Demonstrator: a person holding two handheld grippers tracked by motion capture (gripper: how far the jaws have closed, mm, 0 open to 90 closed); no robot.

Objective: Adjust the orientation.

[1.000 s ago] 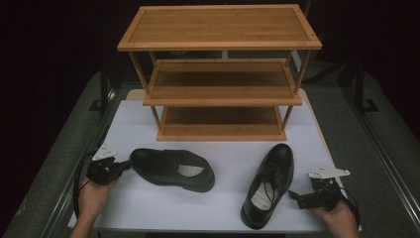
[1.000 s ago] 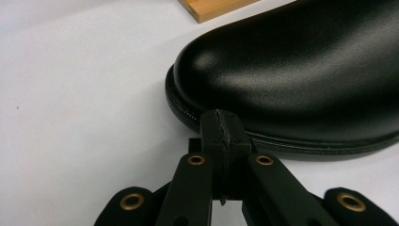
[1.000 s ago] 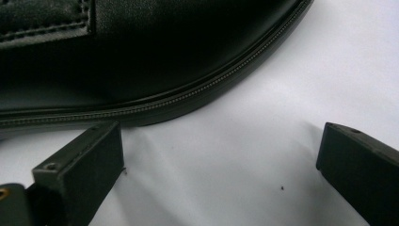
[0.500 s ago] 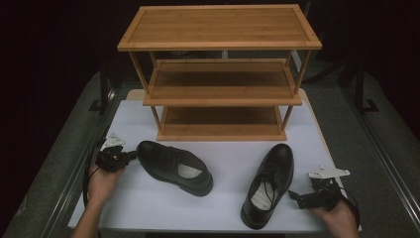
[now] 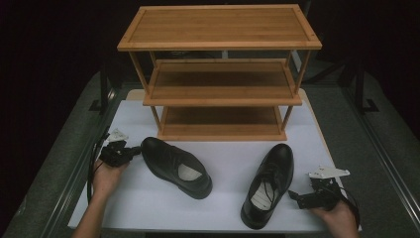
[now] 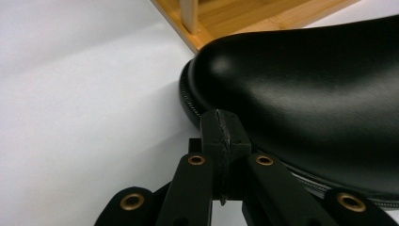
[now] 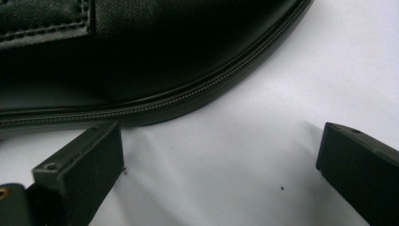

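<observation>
Pressing its clenched, empty jaws against the toe of the left shoe [image 5: 175,167], the left gripper [image 5: 134,151] sits near the tabletop's [image 5: 223,148] left edge, the shoe lying just in front of the wooden rack [image 5: 220,74]. Near the front right corner, the right gripper [image 5: 293,197] stands spread wide, grasping nothing, beside the right shoe [image 5: 267,184].

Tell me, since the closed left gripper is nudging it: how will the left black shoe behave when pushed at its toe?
The left shoe will probably slide on its flat sole across the white table, not tip. The left gripper may slip off the glossy, rounded toe. Pushed off-centre, the shoe likely pivots.
</observation>
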